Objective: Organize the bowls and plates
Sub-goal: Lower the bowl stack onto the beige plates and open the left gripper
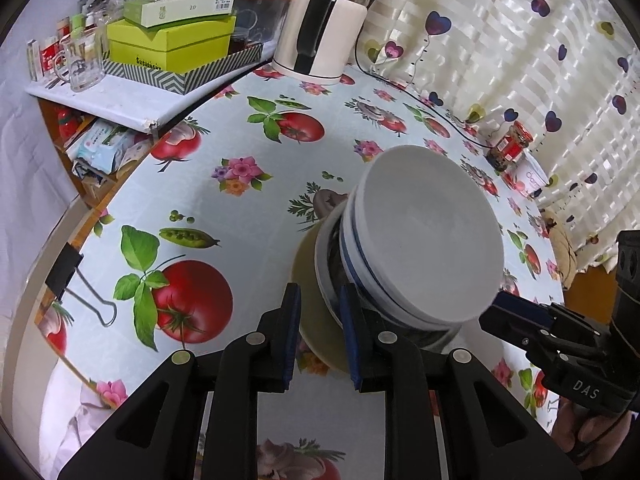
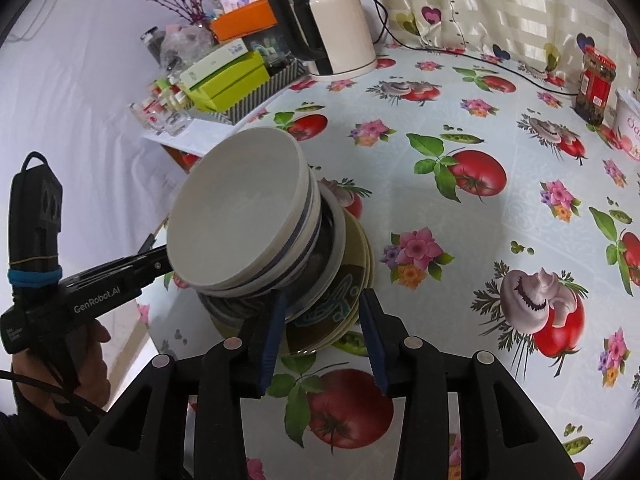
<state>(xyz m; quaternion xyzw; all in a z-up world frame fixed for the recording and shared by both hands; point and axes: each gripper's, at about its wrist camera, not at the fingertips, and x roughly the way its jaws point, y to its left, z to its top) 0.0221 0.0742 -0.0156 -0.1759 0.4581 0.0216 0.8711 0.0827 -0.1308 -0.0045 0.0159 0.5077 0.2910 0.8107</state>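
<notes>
Plates and bowls stood as one stack on the tablecloth (image 1: 248, 216): a white bowl (image 1: 428, 236) with blue bands on top, a darker bowl under it, and yellowish plates (image 2: 340, 292) at the base, near the table's front edge. We held the left gripper (image 1: 320, 336) with its jaws parted, one pad just beside the bowls and the other outside the plate rim, clamping nothing. We held the right gripper (image 2: 324, 336) likewise spread, its jaws straddling the plates' edge without visibly pinching them. From each view the other gripper's tips reached toward the white bowl's rim, though contact could not be confirmed. We judged the stack nearly complete. The main risk was toppling: the bowls seemed to sit off-centre on the plates, so an uneven squeeze or a sideways nudge from either pad could slide the top bowl off or push the stack toward the edge. Legible writing comprised "DAS" on the right tool, "GenRobot.AI" on the left tool, and "20" on a pale box (image 1: 180, 10) atop the green boxes (image 1: 168, 46); the kettle (image 2: 340, 36) bore no readable mark.
</notes>
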